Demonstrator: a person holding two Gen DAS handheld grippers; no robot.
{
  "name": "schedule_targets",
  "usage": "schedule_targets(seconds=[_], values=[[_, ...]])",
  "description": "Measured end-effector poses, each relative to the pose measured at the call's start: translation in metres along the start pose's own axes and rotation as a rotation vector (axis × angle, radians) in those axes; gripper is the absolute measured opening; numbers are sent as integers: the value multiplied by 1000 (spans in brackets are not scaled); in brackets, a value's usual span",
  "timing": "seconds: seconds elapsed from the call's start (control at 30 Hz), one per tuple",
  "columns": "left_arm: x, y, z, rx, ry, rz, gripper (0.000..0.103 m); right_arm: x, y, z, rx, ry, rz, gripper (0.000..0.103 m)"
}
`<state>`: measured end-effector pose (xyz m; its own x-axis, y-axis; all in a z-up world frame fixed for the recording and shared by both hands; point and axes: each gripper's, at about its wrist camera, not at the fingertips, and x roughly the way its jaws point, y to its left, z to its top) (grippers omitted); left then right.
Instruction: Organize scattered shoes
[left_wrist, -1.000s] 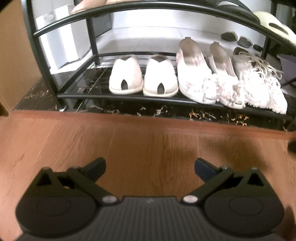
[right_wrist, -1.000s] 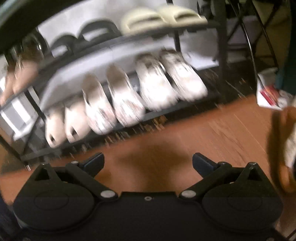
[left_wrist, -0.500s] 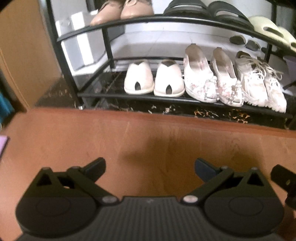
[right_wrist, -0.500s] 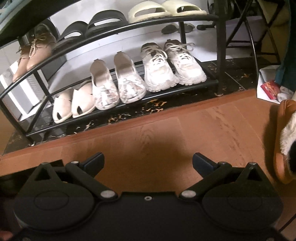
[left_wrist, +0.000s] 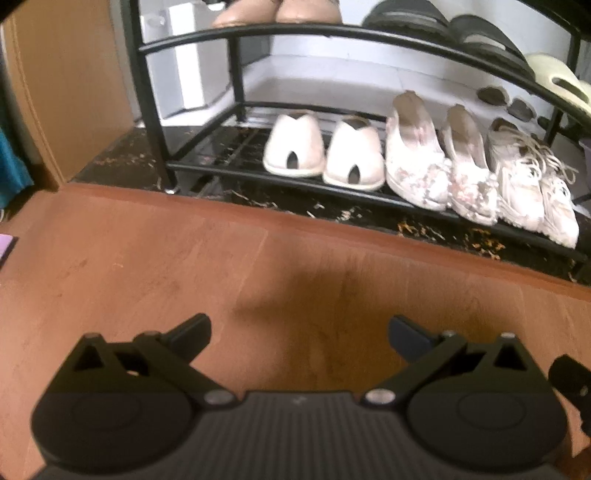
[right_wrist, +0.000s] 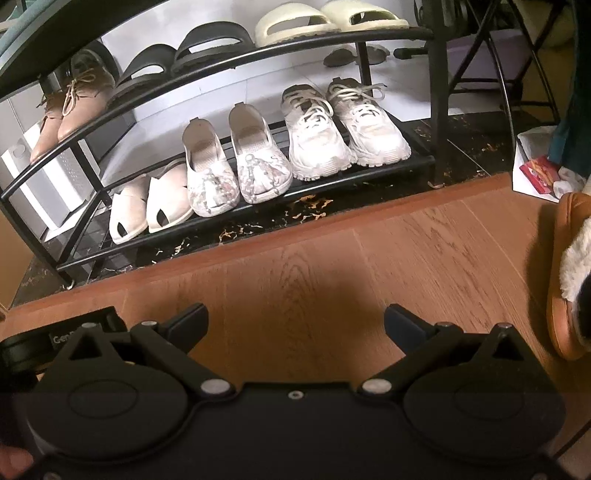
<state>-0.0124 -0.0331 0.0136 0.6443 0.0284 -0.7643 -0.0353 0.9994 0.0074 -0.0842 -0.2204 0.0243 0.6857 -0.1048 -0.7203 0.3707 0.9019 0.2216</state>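
Looks like a home entryway. Black shoe rack (right_wrist: 229, 51) at 12 o'clock holds everyday pairs, wood floor (right_wrist: 332, 266) in front.

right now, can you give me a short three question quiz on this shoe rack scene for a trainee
1. True or false: the left claw is holding a shoe.
2. On the lower shelf, which pair sits between the cream peep-toe slippers and the white sneakers? A) black slides B) floral flats C) tan lace-ups
3. Fill in: the pale yellow slides sit on the ___ shelf.

Key: 1 false, both claws are open and empty, right claw too. 2 B, the floral flats. 3 upper.
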Motion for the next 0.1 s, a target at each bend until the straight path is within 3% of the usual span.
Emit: schedule_targets(seconds=[0.1], values=[[-1, 3, 0, -26, -4, -13, 102, 2, 2, -2, -3, 8, -4, 103]])
